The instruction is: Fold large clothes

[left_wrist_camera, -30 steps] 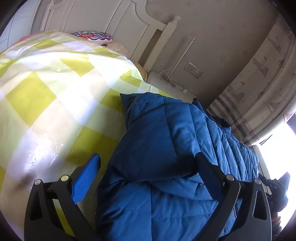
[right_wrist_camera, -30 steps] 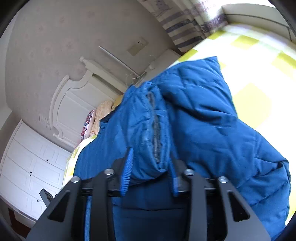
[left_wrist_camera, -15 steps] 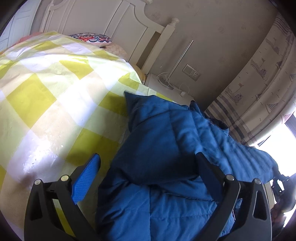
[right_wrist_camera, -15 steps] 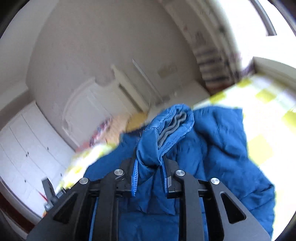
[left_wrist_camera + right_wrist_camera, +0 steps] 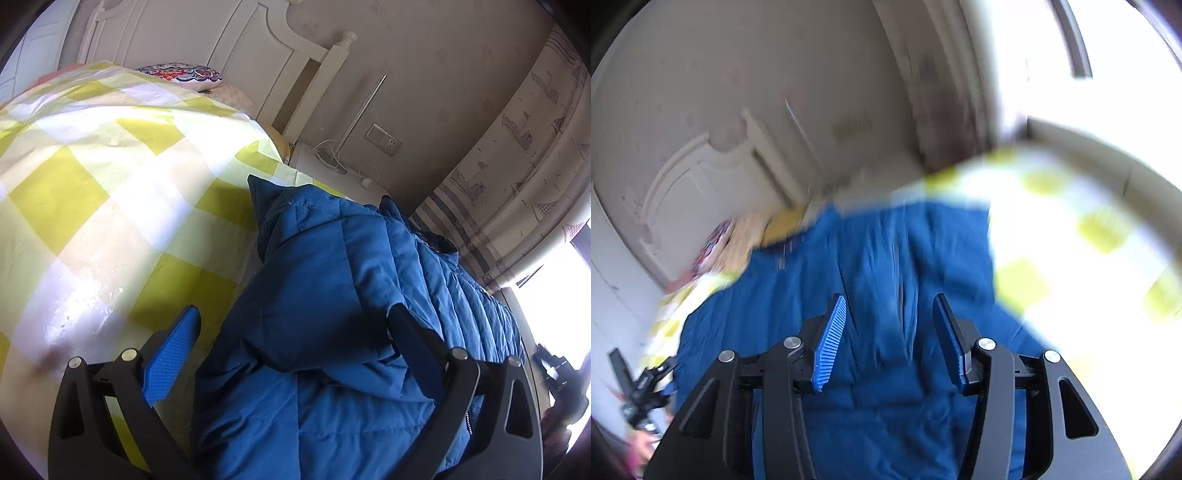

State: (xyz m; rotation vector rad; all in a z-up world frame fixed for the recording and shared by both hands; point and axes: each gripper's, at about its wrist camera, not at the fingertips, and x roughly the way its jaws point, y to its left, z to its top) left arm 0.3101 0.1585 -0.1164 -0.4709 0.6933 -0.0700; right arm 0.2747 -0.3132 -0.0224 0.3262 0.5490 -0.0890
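Left wrist view: the blue padded jacket lies on the bed, along the edge nearest the curtain and window, its top end reaching toward the headboard corner by the white nightstand. The left gripper hangs just above it with its fingers spread wide, one over the checked bedcover and the other over the jacket; nothing is pinched. A folded-over flap sits across the jacket's middle, puffy and loosely creased, with quilted channels running toward the window side.

Right wrist view: the picture is blurred. The right gripper is above the jacket with its fingers parting, and no fabric is between them; the pads look clear of the cloth. The jacket spreads flat and dark blue below, with the yellow-checked bedcover bright beyond it toward the window.

The risk, as I judge it: the padding is springy and the shell looks slick, so a freshly laid fold may spring open or slide. The jacket also sits close to the bed's edge, so a careless tug could drag part of it over. With wide-spread fingers, the left gripper might catch the bedcover along with the jacket
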